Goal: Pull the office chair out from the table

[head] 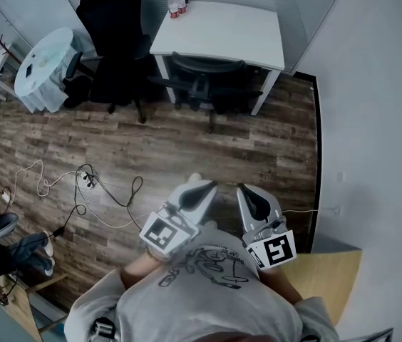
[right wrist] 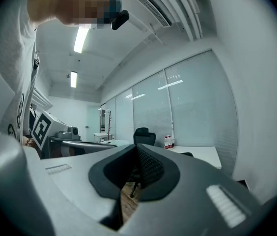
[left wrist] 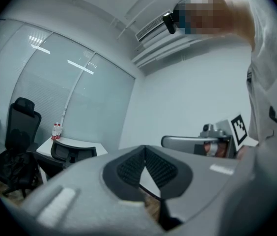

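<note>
A black office chair [head: 208, 84] is tucked under the white table [head: 222, 30] at the far side of the room; it also shows in the left gripper view as the chair [left wrist: 69, 154], and its back peeks above the table [right wrist: 197, 154] in the right gripper view. My left gripper [head: 202, 185] and right gripper [head: 245, 189] are held close to my body, both pointing toward the table, well short of the chair. Both are shut with nothing between the pads. The left gripper [left wrist: 144, 149] and right gripper [right wrist: 137, 149] each show closed tips.
A second, taller black chair [head: 112, 41] stands left of the table. Red-capped bottles [head: 177, 2] sit on the table's far left corner. A round white table [head: 44, 66] is at the left. Cables [head: 87, 187] lie on the wood floor. A wooden cabinet [head: 329, 273] is at my right.
</note>
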Demonstrator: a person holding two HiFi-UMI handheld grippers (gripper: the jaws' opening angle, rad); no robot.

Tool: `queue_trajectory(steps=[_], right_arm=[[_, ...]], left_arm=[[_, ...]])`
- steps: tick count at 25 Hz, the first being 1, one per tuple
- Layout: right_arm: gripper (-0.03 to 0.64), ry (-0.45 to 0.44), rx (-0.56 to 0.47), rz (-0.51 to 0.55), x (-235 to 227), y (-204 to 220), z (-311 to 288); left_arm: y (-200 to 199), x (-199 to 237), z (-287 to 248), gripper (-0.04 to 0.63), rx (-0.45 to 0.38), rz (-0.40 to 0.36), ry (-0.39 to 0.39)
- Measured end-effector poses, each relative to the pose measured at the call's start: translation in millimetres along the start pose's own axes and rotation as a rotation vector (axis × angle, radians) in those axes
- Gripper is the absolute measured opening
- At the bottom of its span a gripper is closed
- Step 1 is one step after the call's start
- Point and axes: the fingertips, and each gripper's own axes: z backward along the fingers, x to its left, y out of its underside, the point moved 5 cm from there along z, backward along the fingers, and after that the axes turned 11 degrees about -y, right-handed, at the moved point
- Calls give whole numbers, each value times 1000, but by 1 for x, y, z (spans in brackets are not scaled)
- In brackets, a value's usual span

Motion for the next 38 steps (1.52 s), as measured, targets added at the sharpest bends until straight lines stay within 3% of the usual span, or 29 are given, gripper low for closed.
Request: queue_trajectory(steps=[16, 19, 22, 31, 38], right_arm=[[6, 8, 65, 91, -96, -8, -132], [8, 6, 170, 192, -116, -2, -158], [11, 14, 287, 270, -134, 6, -183], [63, -5, 461, 362, -202, 38, -251], [112, -79, 656, 458, -254, 91, -284]], left_arm=[[-26, 155, -81, 3, 51, -151, -23], [-28, 183, -98, 3, 70, -197, -20], [-26, 213, -114, 3, 108, -282, -9], [-3, 312, -173, 42, 230, -518, -37], [42, 369, -217, 126, 421, -768, 30]])
